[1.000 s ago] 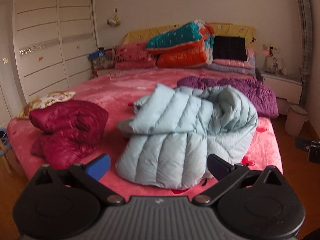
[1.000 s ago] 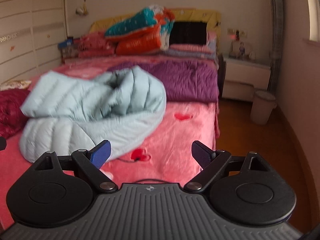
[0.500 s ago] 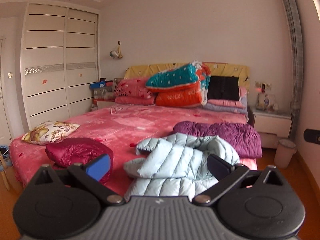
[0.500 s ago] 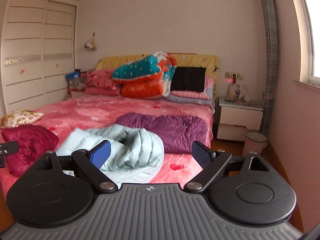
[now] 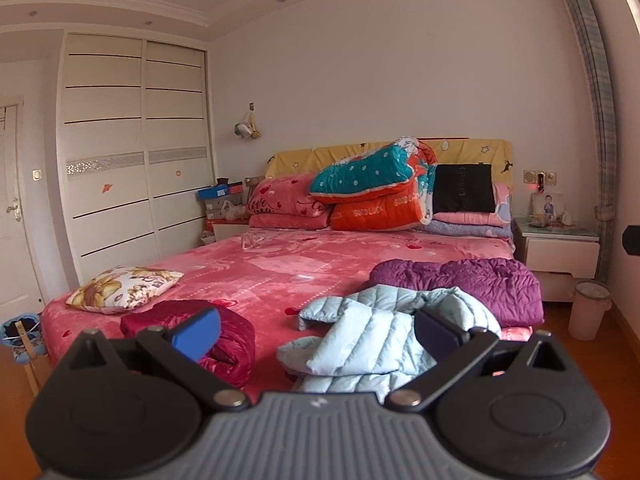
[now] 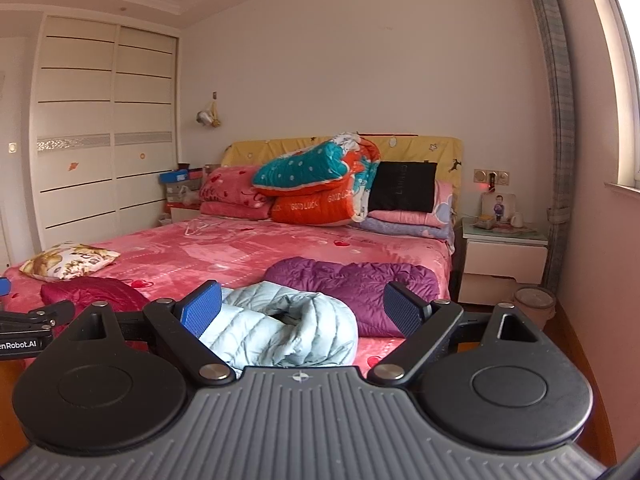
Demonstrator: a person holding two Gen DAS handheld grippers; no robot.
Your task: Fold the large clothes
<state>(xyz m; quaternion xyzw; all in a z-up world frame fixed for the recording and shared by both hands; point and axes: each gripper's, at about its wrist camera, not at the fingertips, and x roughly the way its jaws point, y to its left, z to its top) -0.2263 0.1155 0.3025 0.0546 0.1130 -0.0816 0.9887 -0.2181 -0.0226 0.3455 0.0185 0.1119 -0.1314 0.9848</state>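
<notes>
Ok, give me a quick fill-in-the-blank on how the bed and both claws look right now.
1. The crumpled jacket nearest both claws is light ____.
2. The left claw and right claw are both ____, holding nothing.
3. The purple jacket lies on the ____ blanket, beyond the crumpled one.
4. The floral pillow sits behind the ____ jacket.

Missing words: blue; open; pink; red

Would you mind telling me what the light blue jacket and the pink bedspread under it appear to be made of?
The light blue jacket looks like a down or synthetic-filled puffer: stitched puffy channels, thin smooth shell with a slight sheen, probably nylon or polyester. The pink bedspread looks like plush fleece or flannel: soft, matte, faintly fuzzy, printed with red hearts. Fibre cannot be confirmed.
</notes>
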